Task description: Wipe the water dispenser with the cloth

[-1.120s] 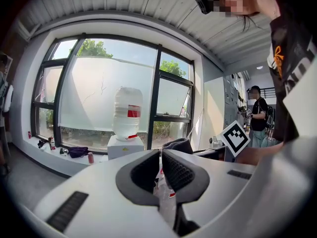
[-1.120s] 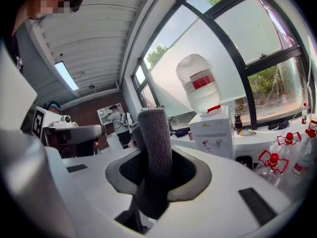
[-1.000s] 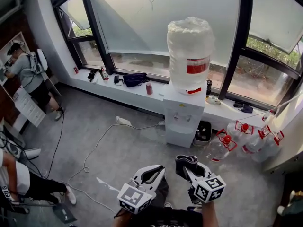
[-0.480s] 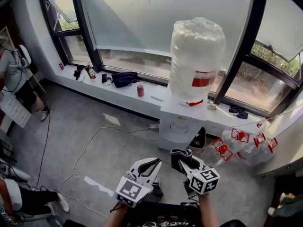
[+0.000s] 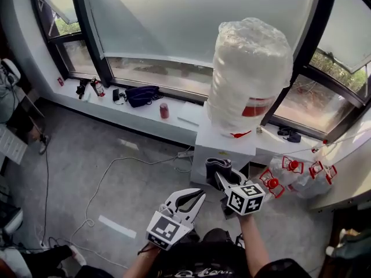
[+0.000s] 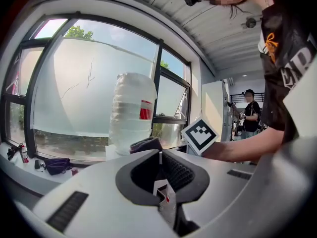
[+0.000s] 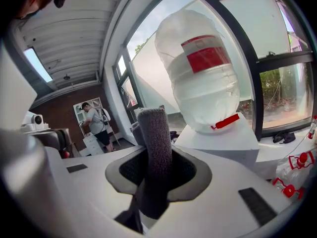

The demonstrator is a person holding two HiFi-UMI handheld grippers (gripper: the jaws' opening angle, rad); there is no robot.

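Right gripper [image 5: 223, 180] clamps a dark grey, folded terry cloth [image 7: 155, 138] and holds it up near the white box-shaped water dispenser [image 5: 223, 149], which stands by the window under its plastic-wrapped bottle [image 5: 249, 68]. Left gripper [image 5: 199, 196] is closed on nothing. Soft and light, the cloth will likely flop; this mid-fold pinch looks secure.

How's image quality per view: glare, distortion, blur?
Head view: bright window behind the water dispenser, floor evenly lit, sharp. Left gripper view: heavy fisheye, dark vignetted corners. Right gripper view: fisheye too, cloth near the lens looks slightly soft.
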